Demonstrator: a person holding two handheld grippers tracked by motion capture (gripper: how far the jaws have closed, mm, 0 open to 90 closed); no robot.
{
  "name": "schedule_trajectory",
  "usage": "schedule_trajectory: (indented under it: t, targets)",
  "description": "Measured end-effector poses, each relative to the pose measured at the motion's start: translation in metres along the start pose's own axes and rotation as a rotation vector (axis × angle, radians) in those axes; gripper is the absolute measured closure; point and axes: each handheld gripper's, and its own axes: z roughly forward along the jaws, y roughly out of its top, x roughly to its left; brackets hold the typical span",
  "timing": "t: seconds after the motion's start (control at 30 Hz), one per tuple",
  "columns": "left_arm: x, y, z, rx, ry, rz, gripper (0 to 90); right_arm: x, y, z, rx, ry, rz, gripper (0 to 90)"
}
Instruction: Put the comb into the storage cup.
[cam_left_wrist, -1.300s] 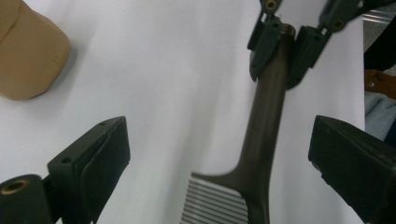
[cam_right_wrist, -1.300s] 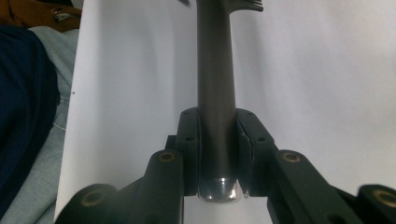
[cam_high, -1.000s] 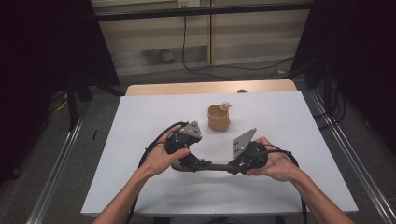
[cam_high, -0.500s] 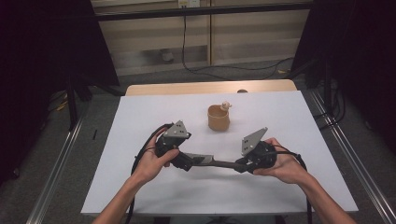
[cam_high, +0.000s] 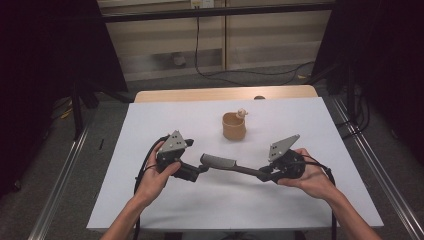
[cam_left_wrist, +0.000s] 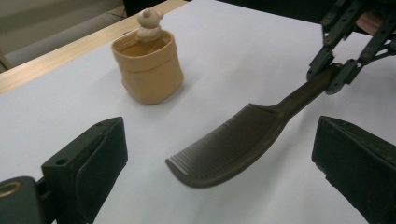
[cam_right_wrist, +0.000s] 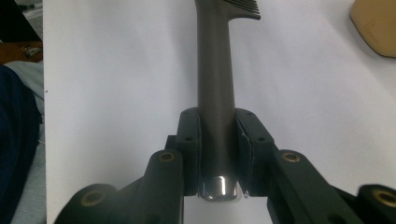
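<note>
Dark comb (cam_left_wrist: 233, 147) is being clamped at its handle by the right gripper (cam_right_wrist: 217, 154), while the left gripper (cam_left_wrist: 219, 186) is standing wide, apparently not touching it.

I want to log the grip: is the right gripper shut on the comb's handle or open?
Shut. The right gripper's jaws press both sides of the comb handle, holding it above the white table.

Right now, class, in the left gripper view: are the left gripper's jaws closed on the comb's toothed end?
No, the left gripper stands open, its jaws well apart on either side of the comb, touching nothing.
</note>
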Motion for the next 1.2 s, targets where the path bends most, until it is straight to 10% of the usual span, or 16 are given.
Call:
schedule_trajectory:
  t: [0.67, 1.2]
  targets:
    - [-0.011, -0.039, -0.02, -0.114, 0.099, -0.082, 4.1, 0.01, -0.018, -0.011, -0.123, -0.038, 0.175, 72.8]
    - [-0.024, -0.056, -0.009, -0.103, 0.043, -0.095, 4.0, 0.014, -0.032, -0.003, -0.245, -0.079, 0.225, 72.8]
